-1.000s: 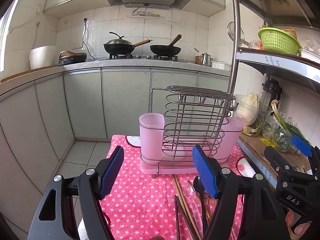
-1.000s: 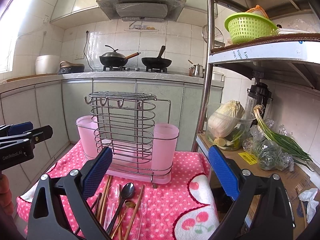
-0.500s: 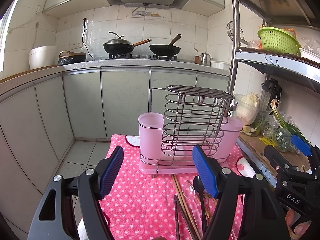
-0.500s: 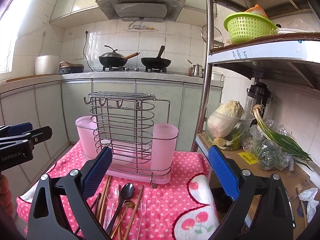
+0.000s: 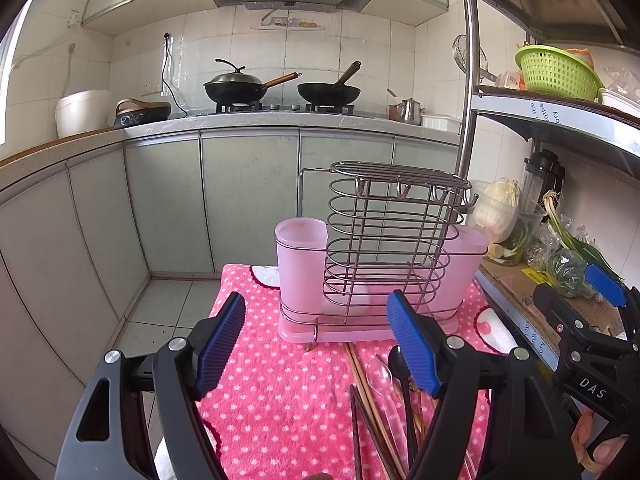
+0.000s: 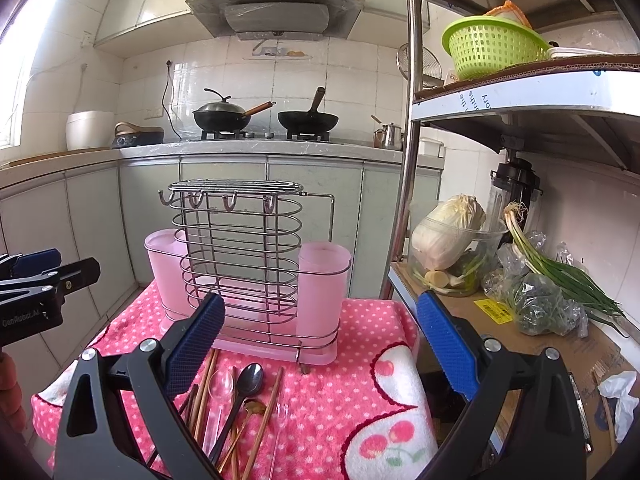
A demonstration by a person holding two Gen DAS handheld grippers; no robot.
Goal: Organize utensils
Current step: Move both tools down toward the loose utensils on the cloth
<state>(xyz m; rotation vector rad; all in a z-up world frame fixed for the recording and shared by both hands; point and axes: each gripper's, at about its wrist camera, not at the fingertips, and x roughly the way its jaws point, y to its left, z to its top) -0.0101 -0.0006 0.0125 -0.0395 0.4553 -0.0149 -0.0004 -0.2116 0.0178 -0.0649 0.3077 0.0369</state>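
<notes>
**Both claws spread and empty above the loose cutlery**

The left gripper (image 5: 316, 344) hangs with its blue ribbed pads wide apart and nothing between them, over the near part of a pink towel with white polka dots (image 5: 280, 392). The right gripper (image 6: 320, 344) is spread wide too and holds nothing; its left pad stands above the loose utensils.

Those utensils lie in a loose bundle on the towel, just in front of the rack: a dark metal spoon (image 6: 249, 374), a clear plastic spoon (image 6: 221, 384) beside it, a small brass-coloured spoon (image 6: 253, 406) and several brown wooden chopsticks (image 6: 266, 416). They overlap, handles pointing towards the near edge of the towel.

Behind them, towards the far edge of the towel, stands a chrome wire utensil rack (image 6: 240, 256) on a pink plastic drip tray, with a translucent pink plastic cup (image 6: 322, 284) at each end. Both cups stand upright; whether anything is inside them cannot be told.

To the right a metal shelf unit (image 6: 520, 96) carries a green plastic basket (image 6: 490, 46), a cabbage in a clear bowl (image 6: 448, 236) and green onions (image 6: 560, 272).
</notes>
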